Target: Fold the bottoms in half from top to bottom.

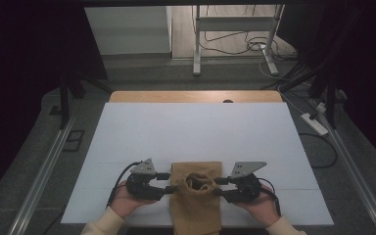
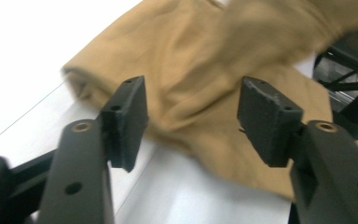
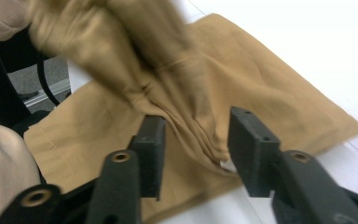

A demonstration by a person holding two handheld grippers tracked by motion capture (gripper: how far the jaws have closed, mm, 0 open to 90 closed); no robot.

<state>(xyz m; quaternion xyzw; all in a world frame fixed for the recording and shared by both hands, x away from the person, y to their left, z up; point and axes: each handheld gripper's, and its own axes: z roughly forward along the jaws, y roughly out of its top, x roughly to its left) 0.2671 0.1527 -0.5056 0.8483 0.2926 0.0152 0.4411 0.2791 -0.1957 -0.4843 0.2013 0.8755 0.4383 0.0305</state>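
A tan cloth garment [image 1: 196,196] lies folded at the near edge of the white table, with a bunched, crumpled mound at its middle. My left gripper [image 1: 172,188] is at the cloth's left side, my right gripper [image 1: 216,187] at its right side, both pointing inward at the mound. In the left gripper view the gripper [image 2: 193,121] has its jaws apart over the tan cloth [image 2: 191,56], gripping nothing. In the right gripper view a raised fold of cloth [image 3: 186,93] runs down between the parted jaws of the gripper [image 3: 196,149], with a gap beside the right pad.
A white sheet [image 1: 196,127] covers the wooden table, whose bare far edge [image 1: 196,96] shows. Beyond it stand a metal frame's legs [image 1: 196,49] and cables. A power strip [image 1: 315,123] lies on the floor at right. The cloth's near end hangs over the table's front edge.
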